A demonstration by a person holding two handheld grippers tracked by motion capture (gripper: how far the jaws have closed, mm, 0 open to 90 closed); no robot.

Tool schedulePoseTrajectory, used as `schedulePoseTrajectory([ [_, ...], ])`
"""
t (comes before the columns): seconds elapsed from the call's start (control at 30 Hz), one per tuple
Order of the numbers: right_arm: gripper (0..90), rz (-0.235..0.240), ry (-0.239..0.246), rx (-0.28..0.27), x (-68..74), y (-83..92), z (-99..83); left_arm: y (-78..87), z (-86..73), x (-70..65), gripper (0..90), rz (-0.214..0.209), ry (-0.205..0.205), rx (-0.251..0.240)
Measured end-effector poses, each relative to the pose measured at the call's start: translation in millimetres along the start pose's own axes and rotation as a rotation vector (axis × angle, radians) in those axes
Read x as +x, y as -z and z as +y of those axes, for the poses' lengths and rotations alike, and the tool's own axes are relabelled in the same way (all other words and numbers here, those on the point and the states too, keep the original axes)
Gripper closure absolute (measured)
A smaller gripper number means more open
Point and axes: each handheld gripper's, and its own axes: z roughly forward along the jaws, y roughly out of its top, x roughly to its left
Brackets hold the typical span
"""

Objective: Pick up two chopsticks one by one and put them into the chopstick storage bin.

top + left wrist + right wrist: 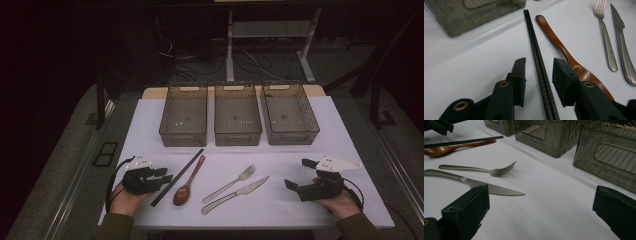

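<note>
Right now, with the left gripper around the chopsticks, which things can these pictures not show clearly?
- Chopsticks: in the left gripper view the near end runs off the bottom edge; the fingers stand apart from them, no contact seen.
- Wooden spoon: its bowl is partly hidden behind the right finger.
- Knife: in the right gripper view part of the blade is hidden behind a finger, the handle cut by the left edge.
- Right bin: cut off by the frame edge.

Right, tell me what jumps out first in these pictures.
Three empty smoky bins line the far side of the white table. Nearer lie black chopsticks, a wooden spoon, fork and knife. The left tool straddles the chopsticks, pads not touching.
</note>
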Motion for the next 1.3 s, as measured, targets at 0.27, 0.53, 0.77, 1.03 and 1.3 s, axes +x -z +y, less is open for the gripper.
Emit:
schedulePoseTrajectory([
  [0.27, 0.1, -0.002, -0.001, 0.001, 0.1, -0.3, -0.1, -1.4, -6.0, -1.7, 69.8, -0.008, 0.001, 0.037],
  [0.53, 0.1, 0.000, 0.003, 0.004, 0.0, -1.2, -0.4, -6.6, -6.1, -3.5, 76.5, -0.029, -0.003, 0.069],
  [0.77, 0.1, -0.002, 0.008, 0.007, 0.2, -1.5, -0.5, -9.4, -6.6, -3.6, 79.2, -0.027, -0.007, 0.096],
  [1.03, 0.1, -0.003, 0.008, 0.007, 0.1, -1.5, -0.5, -9.6, -7.4, -2.4, 80.2, -0.021, 0.004, 0.100],
  [1.3, 0.2, -0.004, 0.008, 0.005, 0.0, -1.3, -0.4, -9.1, -8.0, -0.9, 80.2, -0.010, -0.001, 0.111],
])
